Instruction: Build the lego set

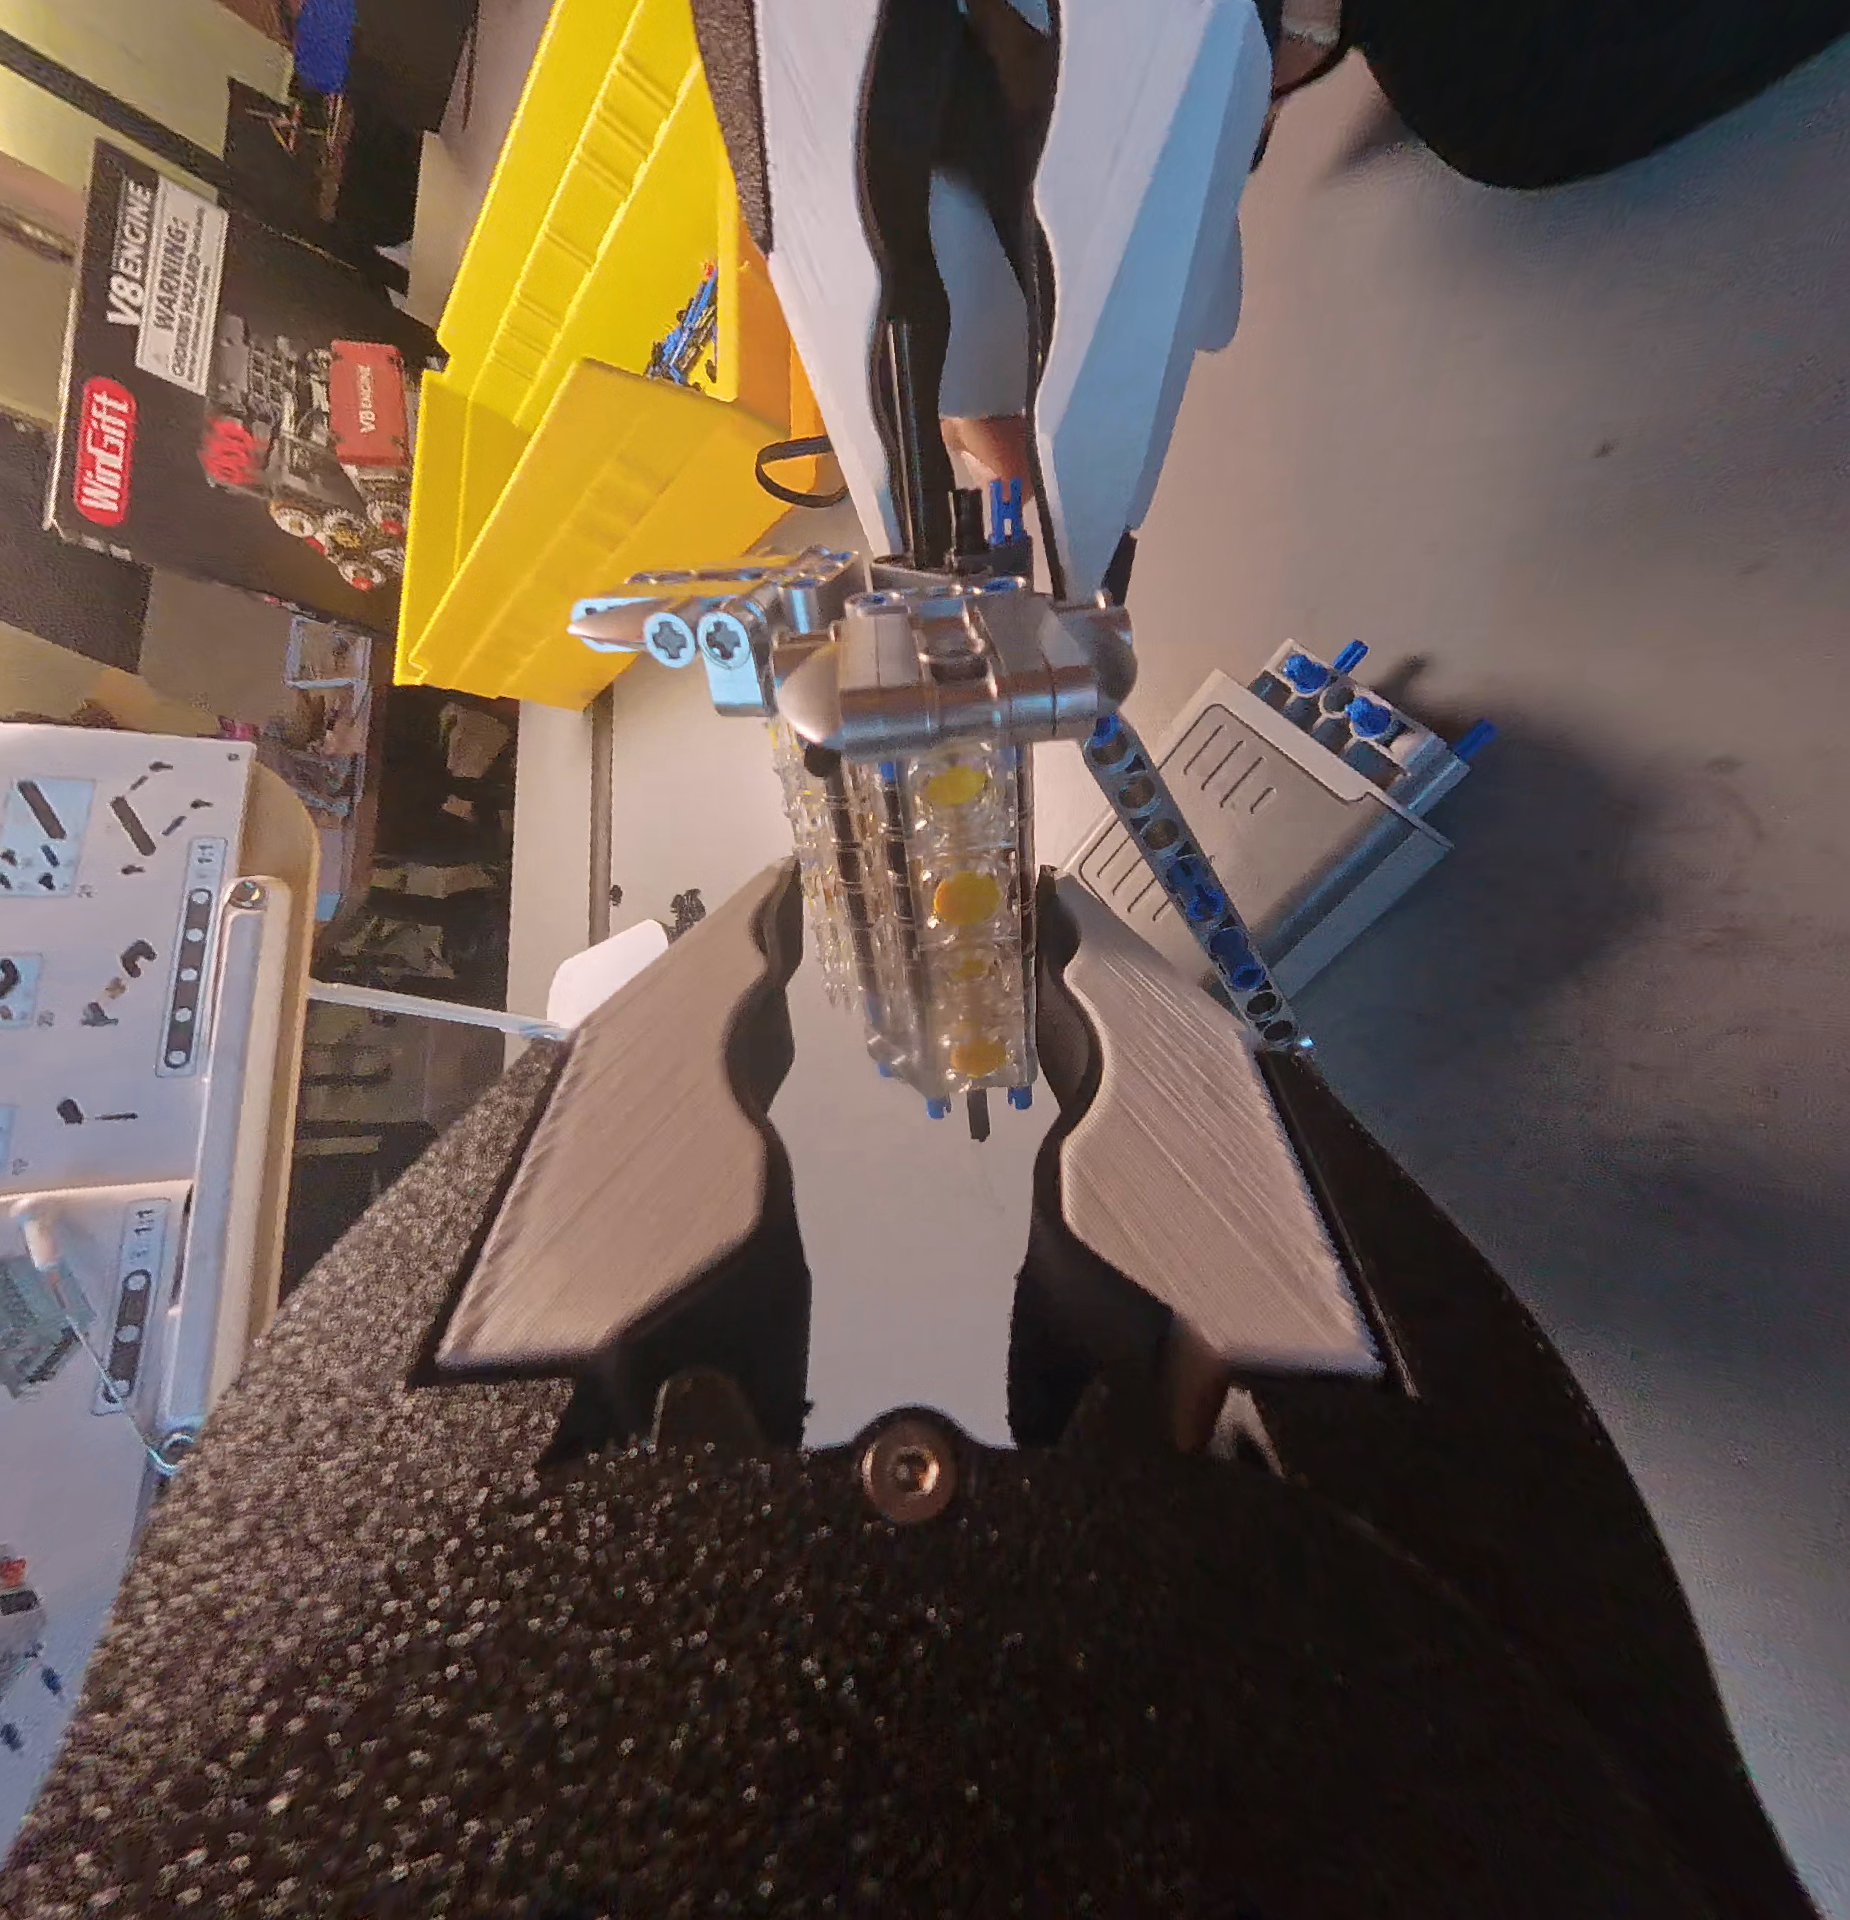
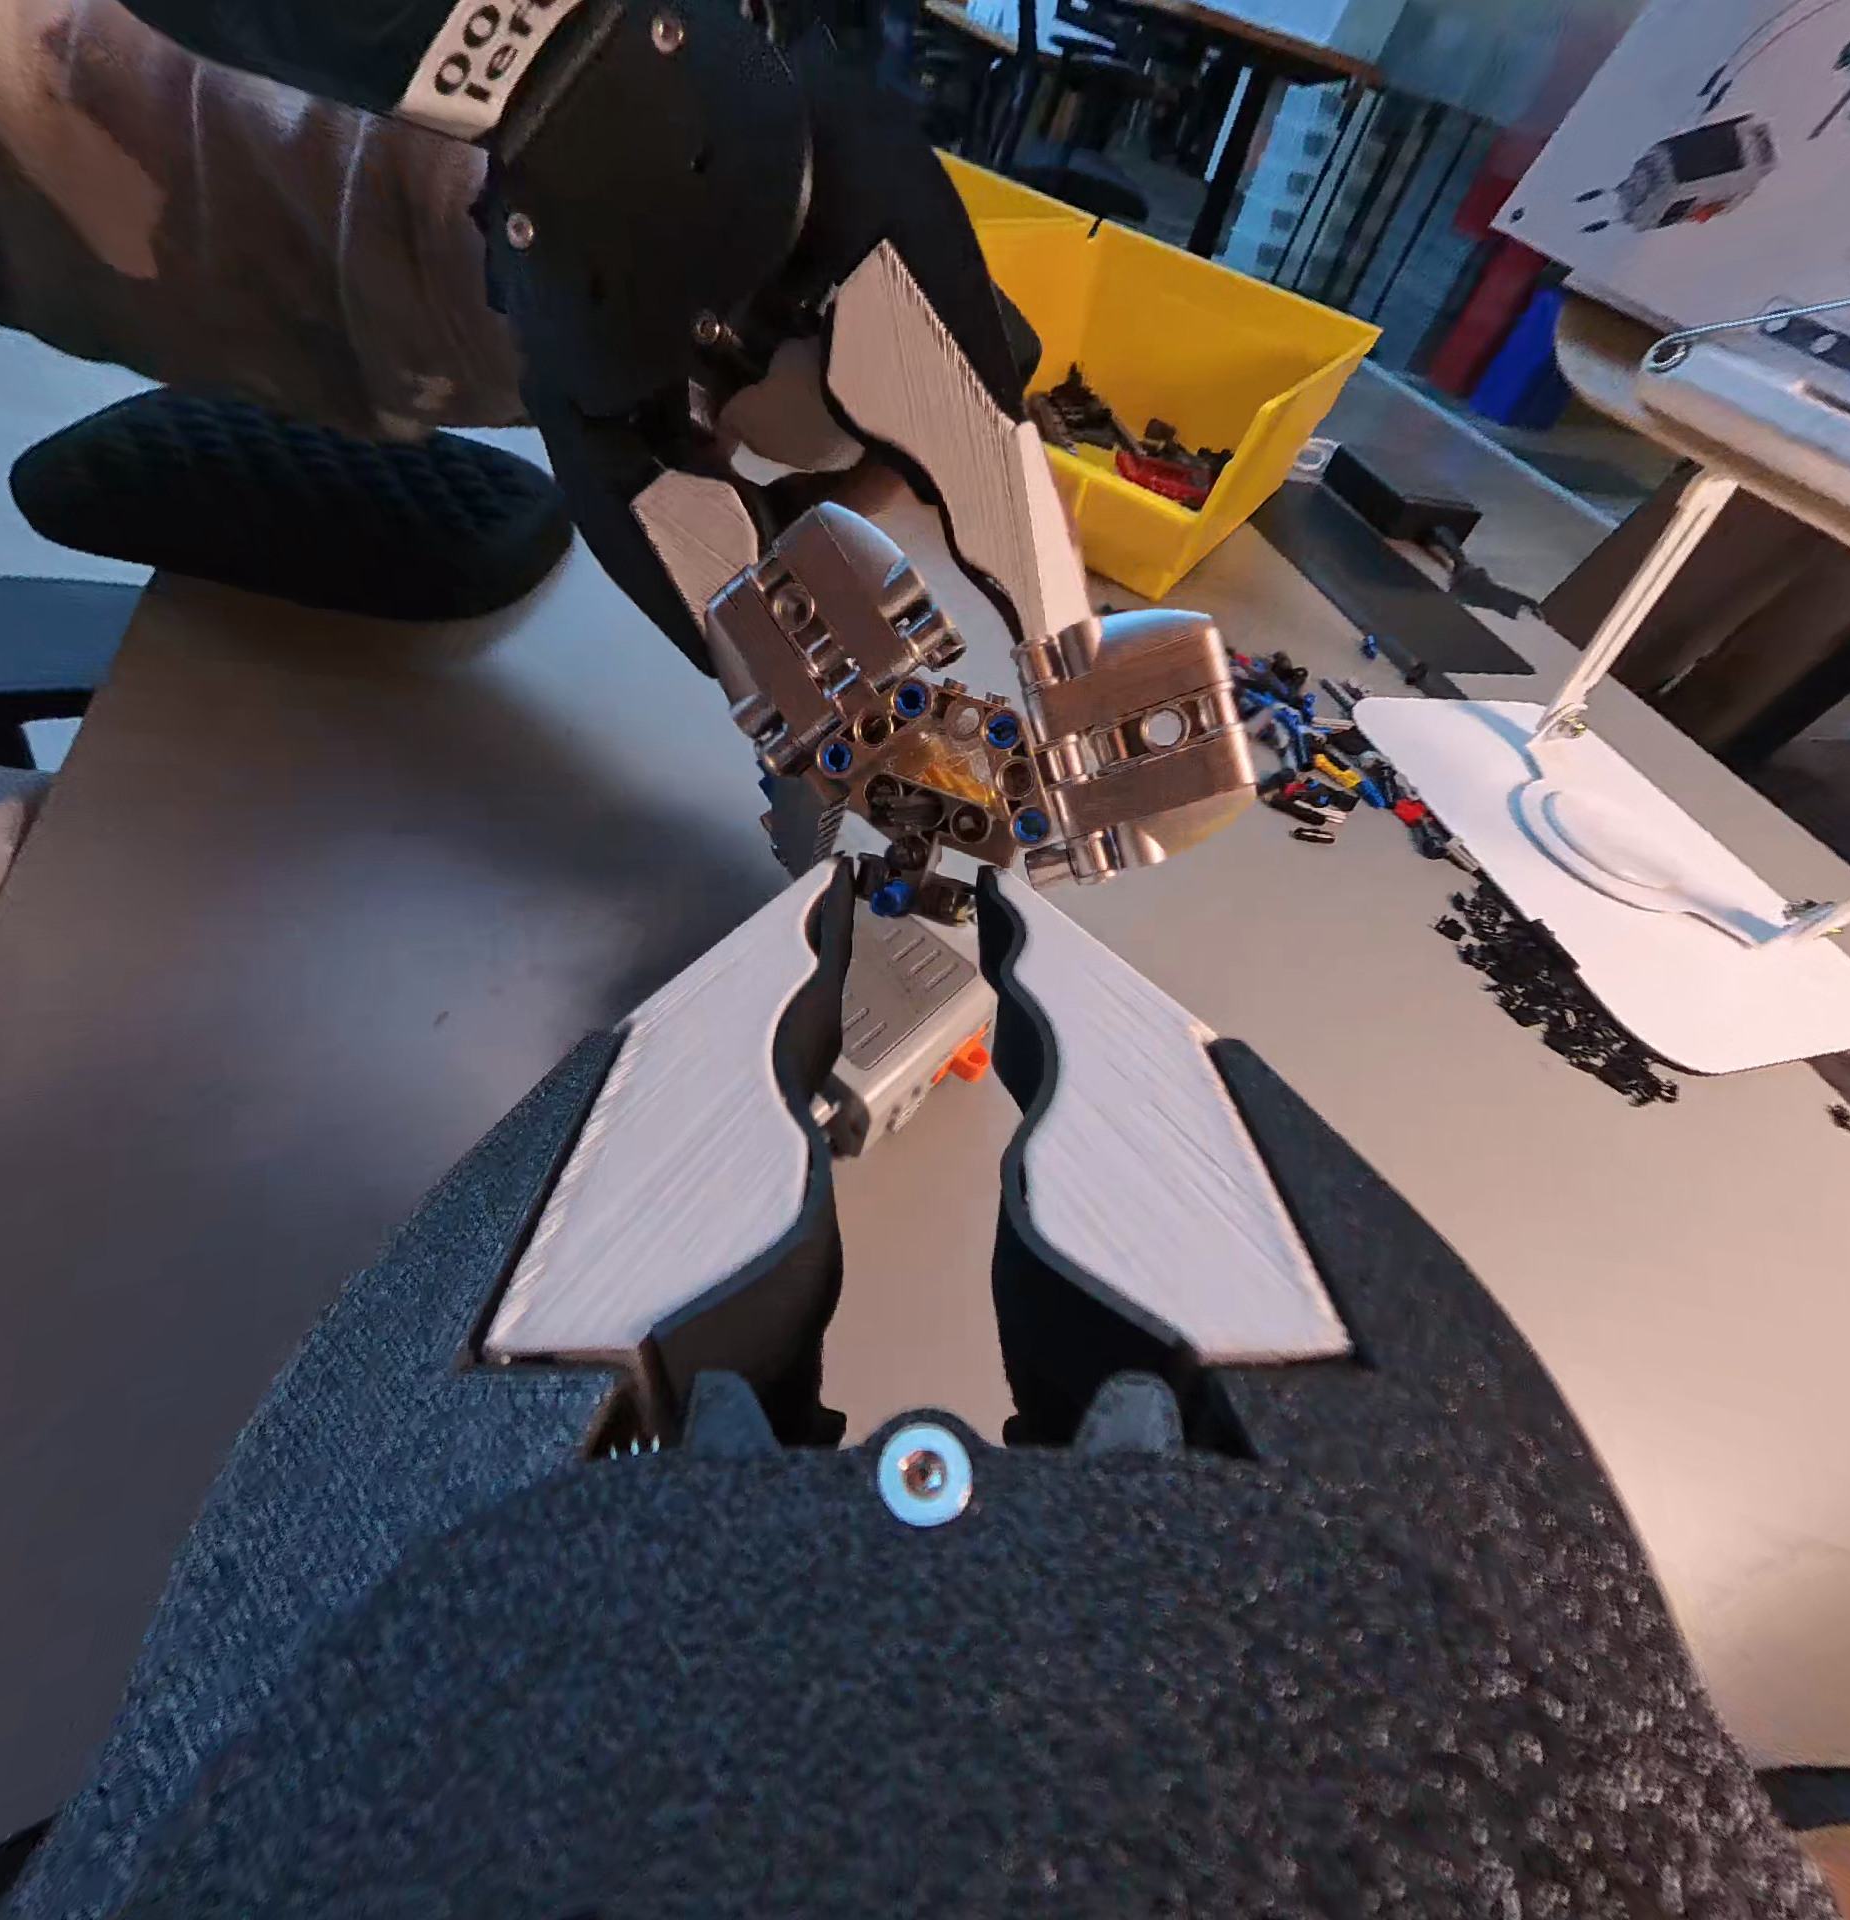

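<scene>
Both my grippers meet on one brick-built engine model (image 1: 921, 821) held above the grey table (image 1: 1523, 1143).

My left gripper (image 1: 919, 883) has its fingers clamped on the model's clear cylinder block, where yellow pistons show. My right gripper (image 2: 913, 883) seems to pinch the small black and blue pins at the model's end, though the contact is hard to see. Beneath lies a grey battery box (image 2: 905, 1023); further right, yellow bins (image 2: 1181, 384) and loose small parts (image 2: 1326, 753).
</scene>
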A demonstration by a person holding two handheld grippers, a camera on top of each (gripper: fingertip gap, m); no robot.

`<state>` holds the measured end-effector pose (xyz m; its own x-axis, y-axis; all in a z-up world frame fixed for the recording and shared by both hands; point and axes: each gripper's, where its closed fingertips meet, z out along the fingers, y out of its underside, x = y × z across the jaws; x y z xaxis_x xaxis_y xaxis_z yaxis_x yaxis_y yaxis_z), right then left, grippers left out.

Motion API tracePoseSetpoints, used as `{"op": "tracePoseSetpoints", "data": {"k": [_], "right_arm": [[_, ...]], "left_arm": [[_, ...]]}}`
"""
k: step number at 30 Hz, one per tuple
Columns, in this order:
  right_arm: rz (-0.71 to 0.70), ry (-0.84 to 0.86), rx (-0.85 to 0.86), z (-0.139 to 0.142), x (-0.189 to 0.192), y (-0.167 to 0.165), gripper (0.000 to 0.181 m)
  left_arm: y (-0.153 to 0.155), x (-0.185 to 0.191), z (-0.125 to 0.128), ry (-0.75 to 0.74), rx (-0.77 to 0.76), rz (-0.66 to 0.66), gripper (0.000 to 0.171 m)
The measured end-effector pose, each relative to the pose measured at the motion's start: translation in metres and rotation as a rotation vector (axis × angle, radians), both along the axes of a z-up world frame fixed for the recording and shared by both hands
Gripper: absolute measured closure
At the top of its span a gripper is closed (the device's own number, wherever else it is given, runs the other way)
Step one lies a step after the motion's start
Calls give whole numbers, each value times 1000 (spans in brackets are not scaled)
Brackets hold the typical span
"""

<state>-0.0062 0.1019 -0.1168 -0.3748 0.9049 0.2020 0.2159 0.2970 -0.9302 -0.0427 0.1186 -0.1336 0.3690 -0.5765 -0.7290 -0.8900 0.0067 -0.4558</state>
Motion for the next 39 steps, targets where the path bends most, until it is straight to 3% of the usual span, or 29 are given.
{"op": "tracePoseSetpoints", "data": {"k": [3,4,5,10,15,24,39], "right_arm": [[115,-43,23,-9,11,-14,163],[165,-65,63,-15,16,-21,165],[181,-75,97,-20,19,-25,165],[192,-150,214,-46,19,-32,166],[180,-172,190,-44,19,-26,166],[200,-185,188,-44,20,-35,166],[231,-220,227,-52,25,-41,169]], "left_arm": [[-3,2,-8,74,-2,-46,131],[-3,2,-12,106,3,-64,145],[-4,2,-16,135,-4,-85,148],[3,6,-24,296,41,-121,148],[13,1,-28,400,156,-73,148],[10,4,-19,450,313,45,148],[-2,12,-22,449,317,63,147]]}}
